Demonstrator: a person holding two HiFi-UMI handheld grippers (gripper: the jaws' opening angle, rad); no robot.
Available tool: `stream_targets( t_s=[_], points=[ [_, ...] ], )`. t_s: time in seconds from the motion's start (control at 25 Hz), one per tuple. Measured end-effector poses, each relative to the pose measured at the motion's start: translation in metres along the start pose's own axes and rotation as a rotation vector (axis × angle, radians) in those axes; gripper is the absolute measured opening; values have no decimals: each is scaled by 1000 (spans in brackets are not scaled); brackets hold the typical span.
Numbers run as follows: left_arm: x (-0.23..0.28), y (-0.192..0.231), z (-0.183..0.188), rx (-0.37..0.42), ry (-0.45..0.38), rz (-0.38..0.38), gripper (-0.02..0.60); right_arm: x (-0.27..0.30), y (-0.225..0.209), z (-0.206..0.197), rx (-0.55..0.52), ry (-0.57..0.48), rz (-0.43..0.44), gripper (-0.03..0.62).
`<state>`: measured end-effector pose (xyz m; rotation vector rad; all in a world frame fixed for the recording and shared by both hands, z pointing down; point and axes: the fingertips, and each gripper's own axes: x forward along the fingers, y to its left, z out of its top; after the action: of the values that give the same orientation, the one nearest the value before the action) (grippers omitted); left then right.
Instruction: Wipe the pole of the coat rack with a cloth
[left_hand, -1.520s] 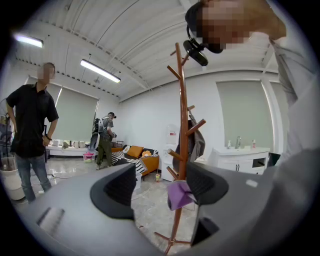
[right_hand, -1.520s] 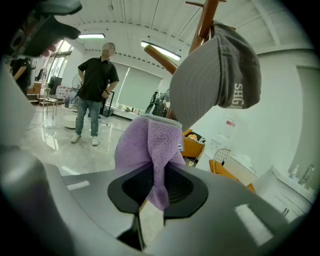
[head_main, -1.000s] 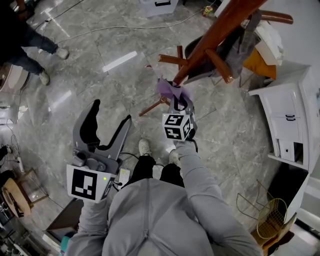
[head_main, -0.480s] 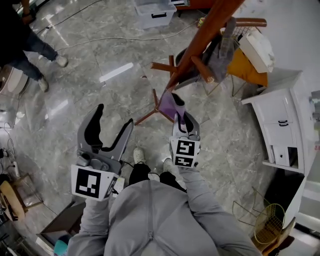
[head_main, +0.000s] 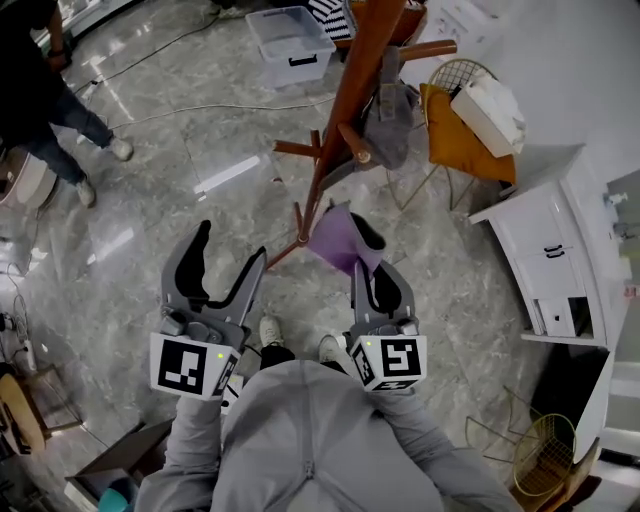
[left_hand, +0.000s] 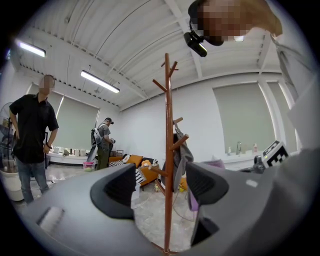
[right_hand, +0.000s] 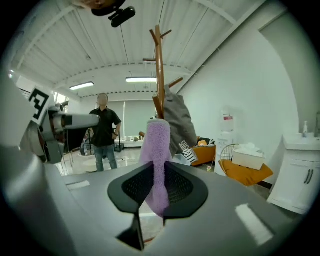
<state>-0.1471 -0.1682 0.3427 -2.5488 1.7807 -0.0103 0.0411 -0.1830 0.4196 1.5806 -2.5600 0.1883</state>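
Starting on the left: the left gripper (head_main: 228, 250) hangs over the floor (head_main: 150, 170) with its fingers (left_hand: 120, 192) spread wide and nothing in them, and I'd guess it isn't needed for this bit. The coat rack's pole (head_main: 350, 100) is in the middle, leaning away up the head view, with a grey garment (head_main: 390, 125) on one of its pegs. Right of that, the right gripper (head_main: 356, 246) has its fingers (right_hand: 132, 187) clamped on the purple cloth (head_main: 338, 238). The cloth sticks out past the tips and sits low down just beside the pole, near the feet; can't tell if it's actually touching. To wipe properly I'd press the loose flap flat against the wood, not the finger tips, and run long strokes along the pole, steering round the pegs and that garment. The left gripper view shows the pole (left_hand: 168, 150) upright, top to foot, framed between the open fingers, plus a person (left_hand: 32, 130) standing at the left. The right gripper view shows how deep the cloth (right_hand: 156, 150) is pinched. Only the head view shows the white cabinet (head_main: 560, 250) off to the right.
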Motion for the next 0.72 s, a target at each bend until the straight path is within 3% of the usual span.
stream_targets(
  t_s=[0.36,0.72],
  points=[
    [-11,-20,20,28,-41,30,341,-43,-24,73,24,-169,-26,55],
    [-22,-35,41,48,-90,48,341,-61,-40,106,10,-257,-46,57]
  ],
)
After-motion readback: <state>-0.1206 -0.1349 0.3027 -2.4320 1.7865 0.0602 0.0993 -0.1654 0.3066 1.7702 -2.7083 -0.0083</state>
